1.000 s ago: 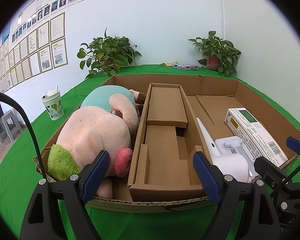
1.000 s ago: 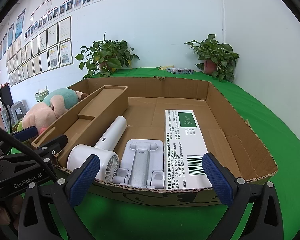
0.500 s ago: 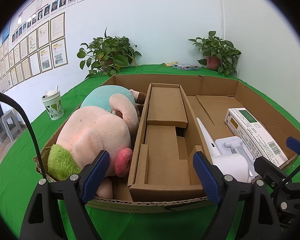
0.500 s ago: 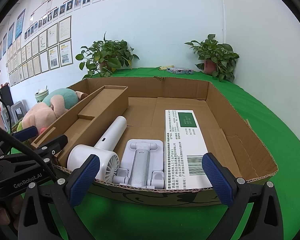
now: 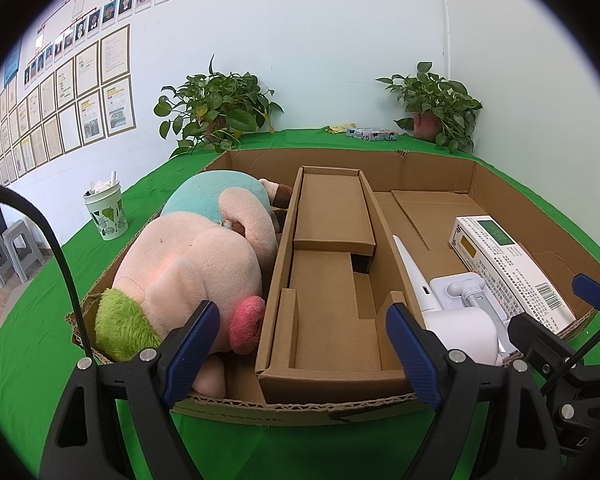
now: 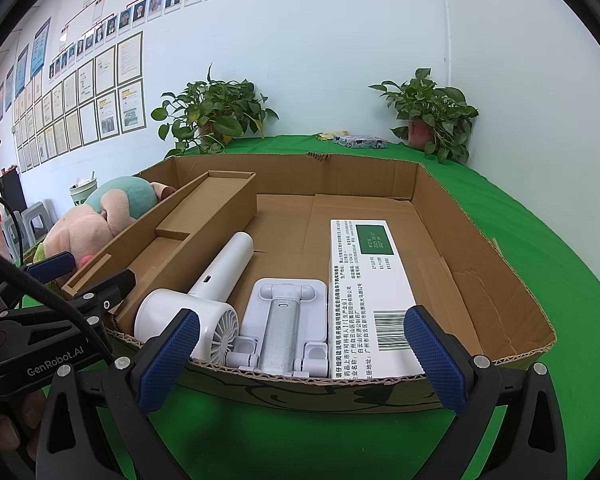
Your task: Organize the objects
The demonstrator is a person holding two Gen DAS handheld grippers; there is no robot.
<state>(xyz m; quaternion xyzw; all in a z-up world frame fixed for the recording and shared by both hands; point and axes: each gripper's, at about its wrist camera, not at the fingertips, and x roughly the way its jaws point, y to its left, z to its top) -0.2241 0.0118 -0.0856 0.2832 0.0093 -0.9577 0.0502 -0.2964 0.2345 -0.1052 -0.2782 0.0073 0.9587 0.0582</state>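
Note:
A wide cardboard tray [image 5: 340,408] [image 6: 440,184] sits on the green table. A pink plush toy [image 5: 188,272] [image 6: 84,228] lies in its left section. A cardboard insert [image 5: 332,280] [image 6: 188,232] fills the middle. In the right section lie a white handheld fan [image 6: 204,304] [image 5: 456,324], a white folding stand [image 6: 284,320] [image 5: 468,292] and a white medicine box [image 6: 364,280] [image 5: 508,264]. My left gripper [image 5: 300,352] is open and empty before the tray's near edge, facing the insert. My right gripper [image 6: 296,360] is open and empty before the stand.
Two potted plants [image 5: 216,116] [image 5: 436,104] stand at the back by the wall. A paper cup [image 5: 106,212] stands left of the tray. A small packet [image 5: 372,134] lies at the table's far edge. Stools [image 5: 8,248] stand on the floor at left.

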